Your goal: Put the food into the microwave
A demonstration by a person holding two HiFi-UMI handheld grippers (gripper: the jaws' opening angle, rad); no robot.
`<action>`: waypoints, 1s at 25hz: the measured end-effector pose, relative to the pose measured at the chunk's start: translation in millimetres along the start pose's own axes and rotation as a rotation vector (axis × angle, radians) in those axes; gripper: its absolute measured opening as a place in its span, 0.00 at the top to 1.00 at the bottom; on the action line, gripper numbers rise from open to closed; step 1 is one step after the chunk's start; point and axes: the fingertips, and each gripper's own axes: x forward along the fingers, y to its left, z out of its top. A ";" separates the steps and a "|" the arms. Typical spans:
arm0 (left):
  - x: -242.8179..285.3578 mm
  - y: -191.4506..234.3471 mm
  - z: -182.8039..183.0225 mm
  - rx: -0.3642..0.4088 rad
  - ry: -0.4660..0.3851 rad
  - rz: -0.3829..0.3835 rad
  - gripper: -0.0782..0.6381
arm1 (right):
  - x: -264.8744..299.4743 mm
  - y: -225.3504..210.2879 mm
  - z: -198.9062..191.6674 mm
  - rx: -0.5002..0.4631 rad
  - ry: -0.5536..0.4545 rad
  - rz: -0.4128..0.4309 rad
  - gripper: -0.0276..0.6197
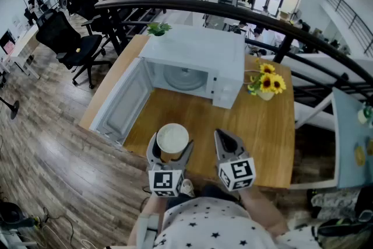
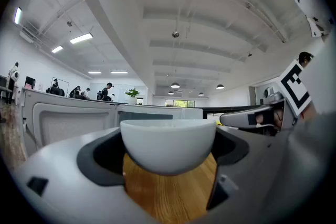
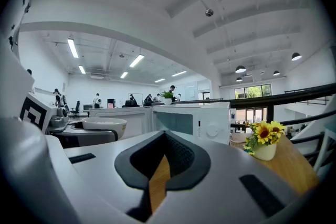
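A white bowl (image 1: 173, 138) of pale food sits between the jaws of my left gripper (image 1: 171, 147), just above the wooden table (image 1: 259, 131) near its front edge. In the left gripper view the bowl (image 2: 168, 147) fills the gap and both pads of the left gripper (image 2: 167, 157) press on its sides. The white microwave (image 1: 195, 61) stands behind it, its door (image 1: 119, 105) swung open to the left and the glass turntable (image 1: 185, 77) showing. My right gripper (image 1: 222, 138) hovers to the bowl's right, jaws together with nothing in them, as the right gripper view (image 3: 164, 157) shows.
A small vase of sunflowers (image 1: 267, 83) stands right of the microwave. A green plant (image 1: 157, 28) sits on the microwave's top. A dark railing (image 1: 245, 14) runs behind the table. Office chairs (image 1: 73, 41) stand on the wood floor at left.
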 end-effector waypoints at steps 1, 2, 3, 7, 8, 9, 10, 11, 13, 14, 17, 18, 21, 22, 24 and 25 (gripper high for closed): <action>0.2 -0.4 -0.7 -0.004 0.005 0.005 0.24 | -0.1 -0.5 -0.5 0.000 -0.001 0.005 0.95; 0.4 -0.7 -1.6 -0.007 0.009 0.010 0.24 | -0.3 -1.0 -0.9 -0.001 -0.001 0.009 0.95; 0.7 -0.8 -2.9 -0.008 0.012 0.013 0.24 | -0.4 -1.7 -1.4 -0.001 -0.001 0.012 0.95; 2.3 -1.4 -4.9 0.003 0.009 0.016 0.24 | -0.8 -4.0 -2.5 0.000 0.007 0.018 0.95; 2.4 -1.2 -4.4 0.006 0.007 0.018 0.24 | -0.6 -3.2 -2.2 -0.001 0.006 0.024 0.95; 2.6 -0.7 -4.3 0.009 0.006 0.020 0.24 | -0.1 -2.3 -1.8 -0.002 0.003 0.030 0.95; 3.1 0.0 -4.3 0.011 0.006 0.021 0.24 | 0.5 -1.7 -1.7 -0.004 0.001 0.034 0.95; 3.7 0.5 -4.4 0.011 0.006 0.022 0.24 | 1.2 -1.6 -1.8 -0.004 -0.002 0.036 0.95; 5.2 0.7 -4.7 0.003 0.008 0.024 0.24 | 3.0 -2.4 -1.8 0.004 -0.009 0.039 0.95; 5.8 0.4 -4.5 -0.004 0.009 0.026 0.24 | 4.1 -2.8 -2.3 0.012 -0.008 0.040 0.95; 7.2 1.3 -5.3 -0.003 0.010 0.023 0.24 | 6.8 -3.2 -4.1 0.030 0.004 0.037 0.95; 7.3 1.8 -5.5 0.001 0.009 0.021 0.24 | 7.6 -2.9 -4.5 0.030 0.002 0.036 0.95; 7.0 3.4 -4.0 0.003 0.008 0.016 0.24 | 9.6 -1.5 -4.8 0.025 -0.005 0.030 0.95; 7.2 3.8 -3.2 -0.001 0.007 0.014 0.24 | 10.0 -1.4 -5.8 0.027 0.002 0.024 0.95; 8.8 5.2 -3.0 0.000 0.006 0.010 0.24 | 11.4 -1.9 -8.3 0.032 0.020 0.011 0.95; 10.1 6.3 -3.4 0.006 0.005 0.007 0.24 | 12.8 -1.9 -8.5 0.031 0.019 0.010 0.95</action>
